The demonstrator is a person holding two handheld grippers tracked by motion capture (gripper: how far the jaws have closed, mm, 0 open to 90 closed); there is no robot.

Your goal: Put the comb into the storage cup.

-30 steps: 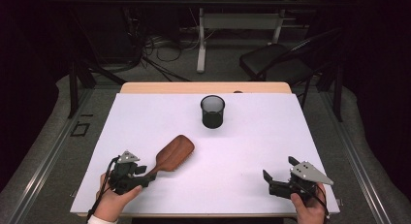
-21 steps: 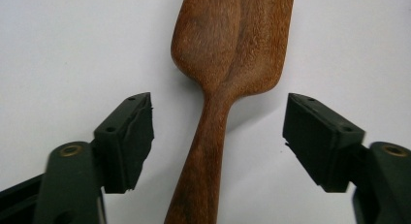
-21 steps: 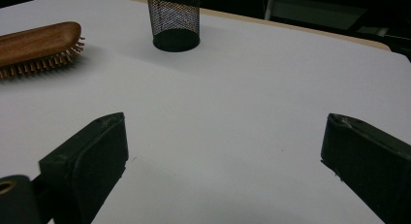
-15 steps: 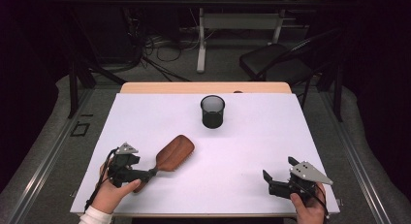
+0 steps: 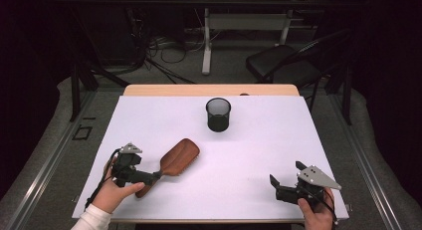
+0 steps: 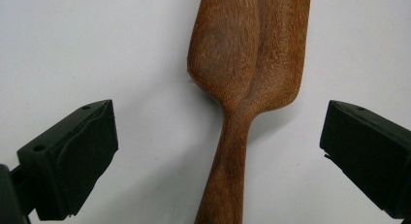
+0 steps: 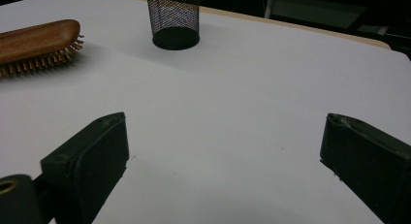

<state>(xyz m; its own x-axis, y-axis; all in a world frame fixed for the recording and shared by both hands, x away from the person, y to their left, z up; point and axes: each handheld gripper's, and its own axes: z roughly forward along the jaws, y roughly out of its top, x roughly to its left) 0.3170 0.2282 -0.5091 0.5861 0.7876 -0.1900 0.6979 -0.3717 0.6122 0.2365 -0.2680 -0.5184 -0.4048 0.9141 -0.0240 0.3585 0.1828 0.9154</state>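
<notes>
**Wooden hairbrush lying free as the left gripper's jaws stand spread**

Wood is taking centre stage at the near left of the table: the wooden hairbrush [image 5: 175, 160] is lying flat on the white table [image 5: 259, 140], bristles down, its paddle head pointing toward one o'clock and its handle running back toward seven o'clock in the high view. The left gripper [image 5: 149, 177] is sitting right at that handle end, held low by the left hand [image 5: 115, 195], a white sleeve [image 5: 92, 221] showing at the bottom edge.

Looking along the left gripper [image 6: 218, 156] itself, the jaws are standing wide apart after having just been opening, and the brush handle [image 6: 228, 175] is running up between them at twelve o'clock with clear white table on either side. Neither pad is touching the wood; the brush is resting on the table by its own weight.

Over at the near right corner, the right gripper [image 5: 286, 182] is sitting low in the right hand [image 5: 316, 215], well apart from the brush, its jaws pointing toward ten o'clock. From the right gripper [image 7: 223, 151] view, its jaws are spread with bare table between them.

Beyond both, the black mesh cup [image 5: 218, 114] is standing upright toward the far middle of the table, at about one o'clock from the brush head. In the right gripper view that cup [image 7: 173, 20] is sitting at eleven o'clock, with the brush's bristled head [image 7: 41, 47] at ten o'clock, the two near each other yet not touching.
</notes>
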